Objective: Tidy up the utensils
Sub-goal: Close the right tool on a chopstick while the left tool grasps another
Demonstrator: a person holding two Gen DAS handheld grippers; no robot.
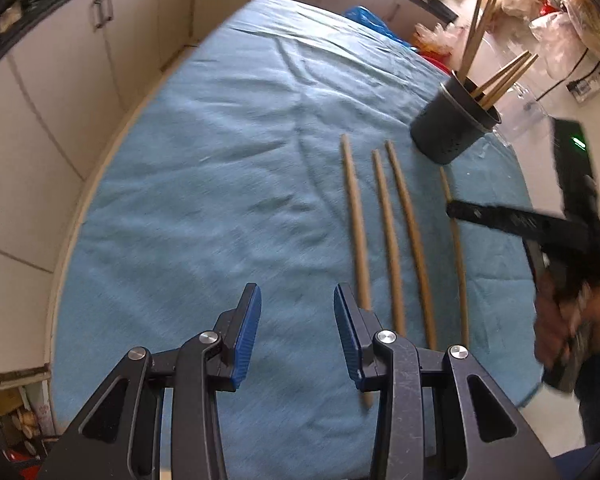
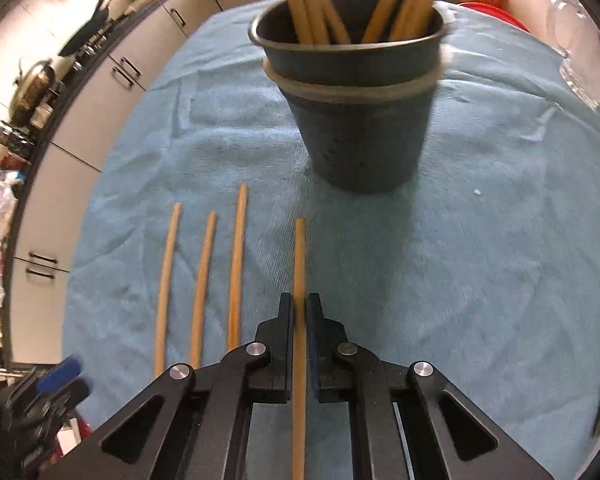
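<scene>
- Our right claw (image 2: pixel 299 312), low in the frame's centre, is clenched on one chopstick (image 2: pixel 299 256).
- Our left claw (image 1: pixel 297 304) stands released above the worktop (image 1: pixel 204 184).

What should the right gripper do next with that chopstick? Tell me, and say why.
Probably lift it. The right gripper is shut on the chopstick, which still lies along the cloth with three more beside it. The holder stands just ahead, already holding several. Raising the stick clear of the cloth should come before carrying it to the holder.
</scene>
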